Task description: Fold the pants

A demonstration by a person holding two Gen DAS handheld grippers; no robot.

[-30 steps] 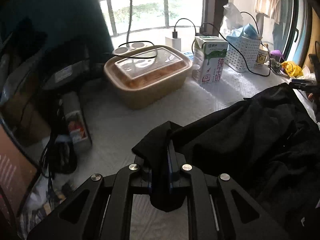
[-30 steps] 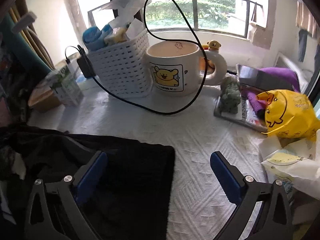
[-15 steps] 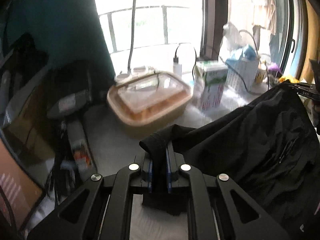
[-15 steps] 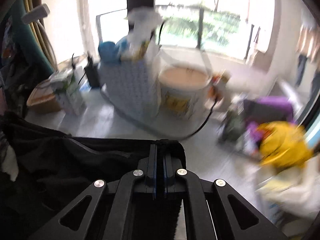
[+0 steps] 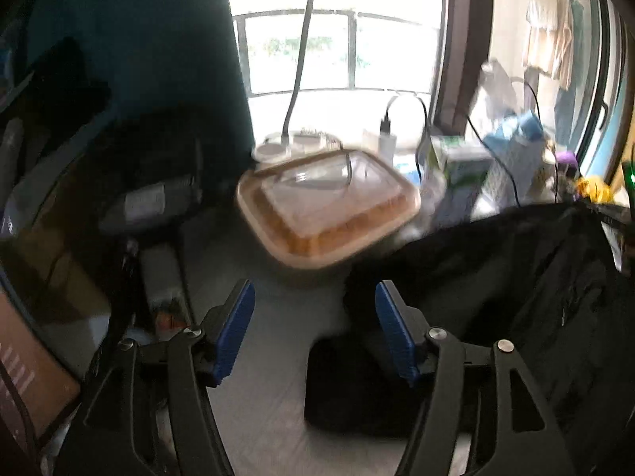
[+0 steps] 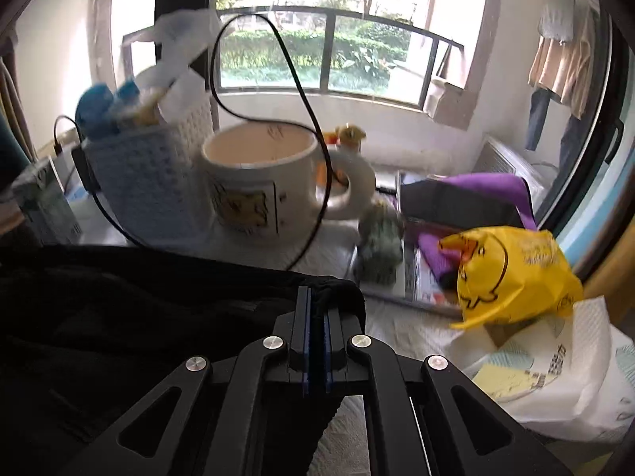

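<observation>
The black pants (image 5: 516,297) are bunched up at the right of the left wrist view, with one edge hanging down by the right finger. My left gripper (image 5: 315,325) is open and empty, its blue pads (image 5: 234,329) spread wide above the white cloth. In the right wrist view my right gripper (image 6: 315,309) is shut on a top edge of the black pants (image 6: 139,317) and holds it lifted above the table.
A tan lidded food box (image 5: 329,214), a milk carton (image 5: 456,174) and a white basket (image 6: 147,186) stand near the window. A large cartoon mug (image 6: 258,186), a black cable (image 6: 309,158), a yellow bag (image 6: 512,273) and a white bag (image 6: 563,369) crowd the right side. Dark clutter (image 5: 131,198) lies at the left.
My left gripper opened and let go of the pants edge, which dropped away to the right. My right gripper shut on the pants edge and lifted it.
</observation>
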